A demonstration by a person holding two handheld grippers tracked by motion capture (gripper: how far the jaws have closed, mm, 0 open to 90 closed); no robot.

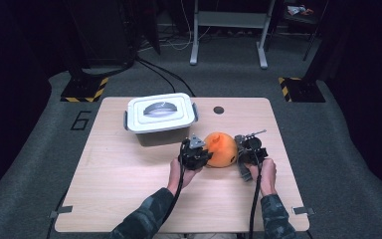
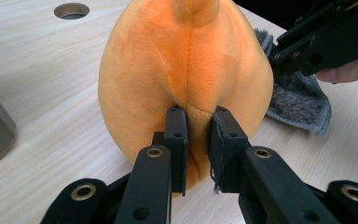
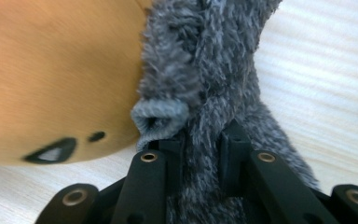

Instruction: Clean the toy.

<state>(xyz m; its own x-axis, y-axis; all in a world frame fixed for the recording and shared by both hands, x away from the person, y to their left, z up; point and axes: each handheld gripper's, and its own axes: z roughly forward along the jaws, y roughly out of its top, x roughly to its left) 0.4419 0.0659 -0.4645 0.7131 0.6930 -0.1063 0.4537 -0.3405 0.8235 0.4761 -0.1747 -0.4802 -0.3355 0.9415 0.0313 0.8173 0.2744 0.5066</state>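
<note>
Items I log off-task, placed against the lidded grey storage box (image 1: pixel 161 119): light wooden table (image 1: pixel 124 199) beneath it; round hole in the tabletop (image 1: pixel 219 110) just to its right; white metal stand (image 1: pixel 229 30) on the floor well behind; yellow-black striped floor plates (image 1: pixel 85 89) behind-left and far right

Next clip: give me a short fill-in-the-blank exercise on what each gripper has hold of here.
1. The left gripper pinches a fold along the seam of the ____ plush toy.
2. The right gripper is shut on the toy's furry ____ part.
3. On the table, behind the toy, stands a grey box whose lid is ____.
4. The round hole in the tabletop lies to the ____ of that box in the high view.

Missing words: orange; grey; on; right
</note>
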